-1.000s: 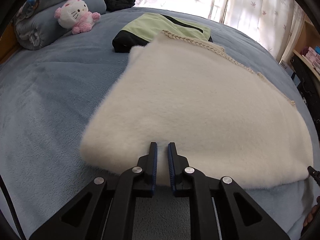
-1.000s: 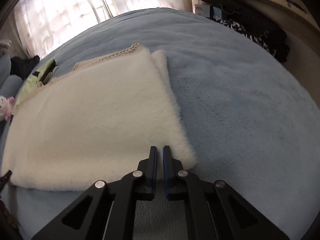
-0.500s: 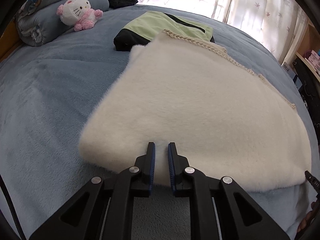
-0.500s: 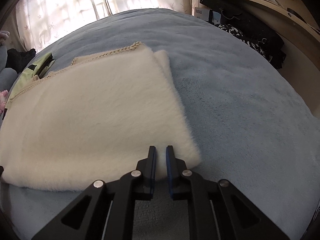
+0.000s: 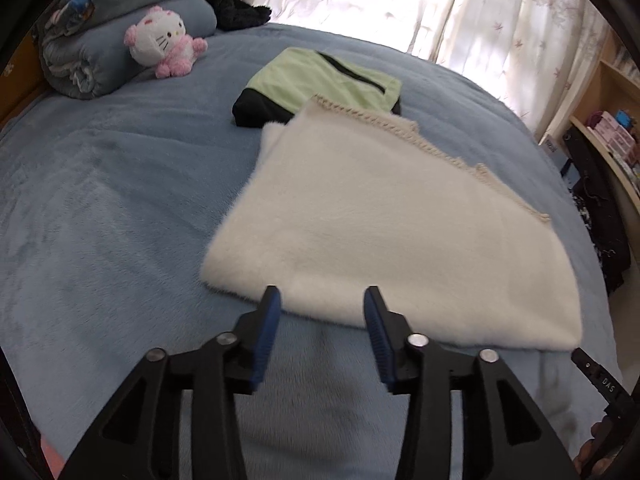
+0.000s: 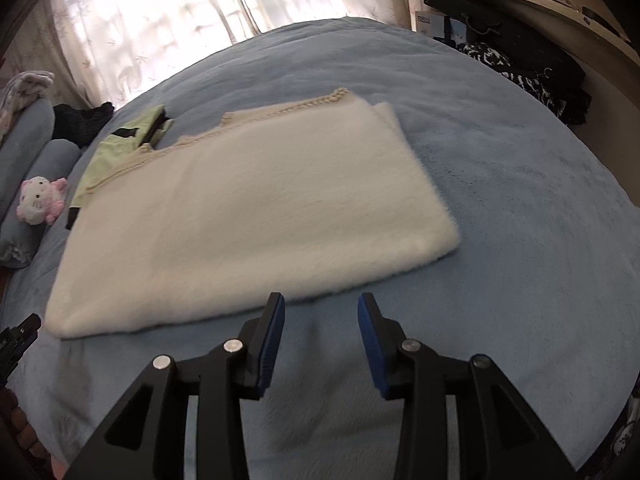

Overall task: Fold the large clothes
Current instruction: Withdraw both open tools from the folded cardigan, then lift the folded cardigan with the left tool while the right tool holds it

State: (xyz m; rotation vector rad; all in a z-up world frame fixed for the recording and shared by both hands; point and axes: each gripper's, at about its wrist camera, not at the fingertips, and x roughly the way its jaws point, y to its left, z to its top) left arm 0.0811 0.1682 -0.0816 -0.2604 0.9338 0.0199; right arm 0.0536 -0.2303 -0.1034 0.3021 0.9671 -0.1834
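A fluffy cream garment [image 5: 380, 220] [image 6: 256, 216] lies folded flat on the blue bed [image 5: 100, 208] [image 6: 520, 184], with a knitted trim along its far edge. My left gripper [image 5: 322, 300] hovers just above the garment's near fold, towards its left end. Its jaws are opening and nothing is pinched between them. My right gripper [image 6: 320, 304] hangs over the near edge towards the right end. Its jaws are opening too, with only the blanket showing between them. The garment rests free of both.
A folded green and black garment [image 5: 320, 80] [image 6: 124, 148] lies beyond the cream one. A pink and white plush toy [image 5: 164, 44] [image 6: 38, 200] leans on rolled blue bedding [image 5: 100, 48]. Shelves and dark bags [image 6: 520, 52] stand past the bed's right side. Curtains hang behind.
Both grippers were shut on the cream garment's near edge. They have let go, spread their jaws and lifted back from it. The garment now lies flat on the bed.
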